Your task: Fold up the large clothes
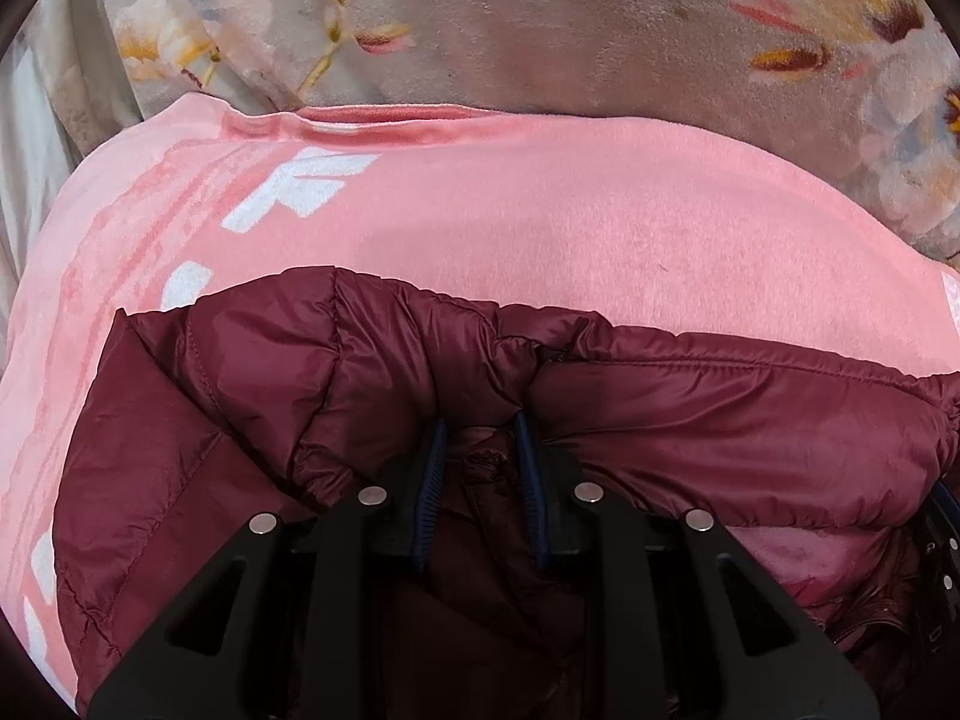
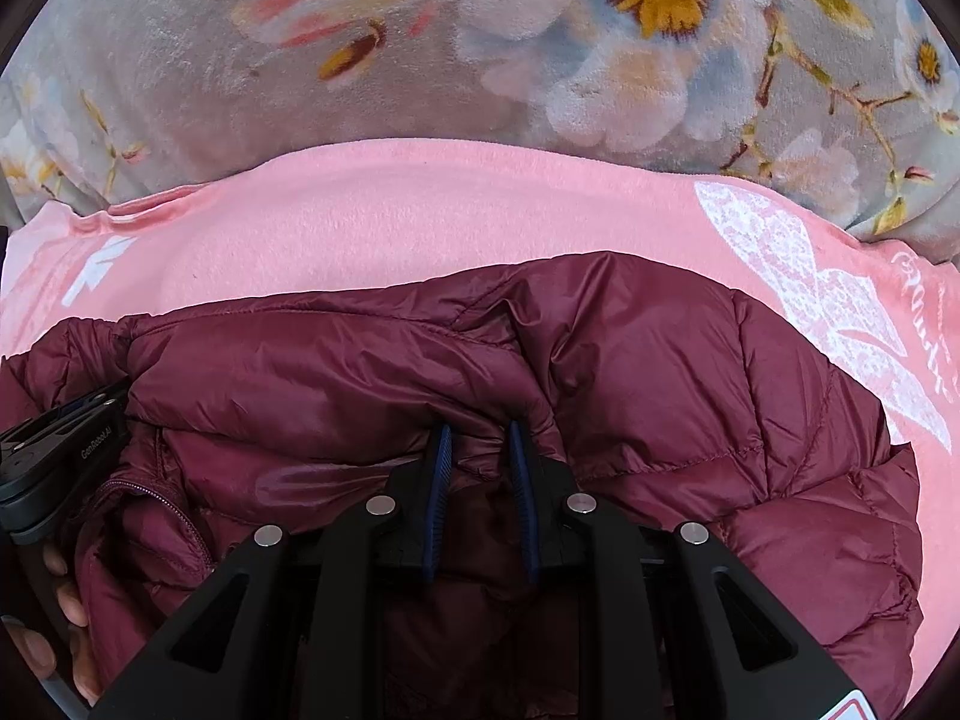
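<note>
A maroon puffer jacket (image 1: 690,420) lies bunched on a pink blanket (image 1: 540,210); it also shows in the right wrist view (image 2: 660,372). My left gripper (image 1: 480,426) is shut on a fold of the jacket's edge, the fabric pinched between its blue pads. My right gripper (image 2: 477,429) is shut on another fold of the same edge. The left gripper's black body (image 2: 54,456) and the hand that holds it show at the left edge of the right wrist view. The two grippers are close together, side by side.
The pink blanket (image 2: 420,216) with white print lies over a grey floral plush cover (image 2: 300,90), which fills the far side in both views (image 1: 540,30). White cloth (image 1: 30,138) shows at the far left.
</note>
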Motion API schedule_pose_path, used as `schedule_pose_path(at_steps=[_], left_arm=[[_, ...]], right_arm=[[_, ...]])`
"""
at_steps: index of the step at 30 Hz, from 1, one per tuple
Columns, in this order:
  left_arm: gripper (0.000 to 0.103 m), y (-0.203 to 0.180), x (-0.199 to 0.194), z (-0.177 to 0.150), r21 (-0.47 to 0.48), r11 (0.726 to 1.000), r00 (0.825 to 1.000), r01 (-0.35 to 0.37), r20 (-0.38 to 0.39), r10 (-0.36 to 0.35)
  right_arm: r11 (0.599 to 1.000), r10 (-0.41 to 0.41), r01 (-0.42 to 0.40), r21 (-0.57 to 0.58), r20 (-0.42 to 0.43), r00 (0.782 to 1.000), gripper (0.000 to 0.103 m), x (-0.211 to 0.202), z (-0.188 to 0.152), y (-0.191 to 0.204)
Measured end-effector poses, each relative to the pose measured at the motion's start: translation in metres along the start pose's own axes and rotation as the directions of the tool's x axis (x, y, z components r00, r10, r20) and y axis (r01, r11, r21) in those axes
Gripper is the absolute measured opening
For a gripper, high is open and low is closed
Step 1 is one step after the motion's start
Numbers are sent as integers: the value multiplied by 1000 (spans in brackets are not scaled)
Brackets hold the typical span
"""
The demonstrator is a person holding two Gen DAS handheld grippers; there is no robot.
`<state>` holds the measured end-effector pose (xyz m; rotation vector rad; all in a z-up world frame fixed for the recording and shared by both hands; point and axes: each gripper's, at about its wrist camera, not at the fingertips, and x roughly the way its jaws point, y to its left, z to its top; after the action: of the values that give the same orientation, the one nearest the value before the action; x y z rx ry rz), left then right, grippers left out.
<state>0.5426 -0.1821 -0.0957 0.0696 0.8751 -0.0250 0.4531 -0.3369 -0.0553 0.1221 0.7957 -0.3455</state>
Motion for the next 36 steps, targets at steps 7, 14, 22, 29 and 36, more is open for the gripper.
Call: schedule_pose_path(at_steps=[7,14,22,29,36], left_arm=[[23,-1,-1,-1,4,1000,1000,-8,3,8],[23,-1,-1,-1,5,1000,1000,-8,3,8],[23,-2,-2,-1,10,1000,1000,-8,2,8],[41,43,-43,-24,-119,985,992,124,54,-118],[75,120,-165,-115,67,985,982,157,95,-163]], right_arm=[[1000,-6,6,-4,0,1000,18,0,0,1],[1000,-15,15,-10,2,1000,18,0,-1,2],[1000,-17,17,-16,6,1000,19,0,-1,2],[997,3,-13,76,130,991,58,-55,-21,-20],[989,138,-143,42,114,984,62,-185,-126,-59]])
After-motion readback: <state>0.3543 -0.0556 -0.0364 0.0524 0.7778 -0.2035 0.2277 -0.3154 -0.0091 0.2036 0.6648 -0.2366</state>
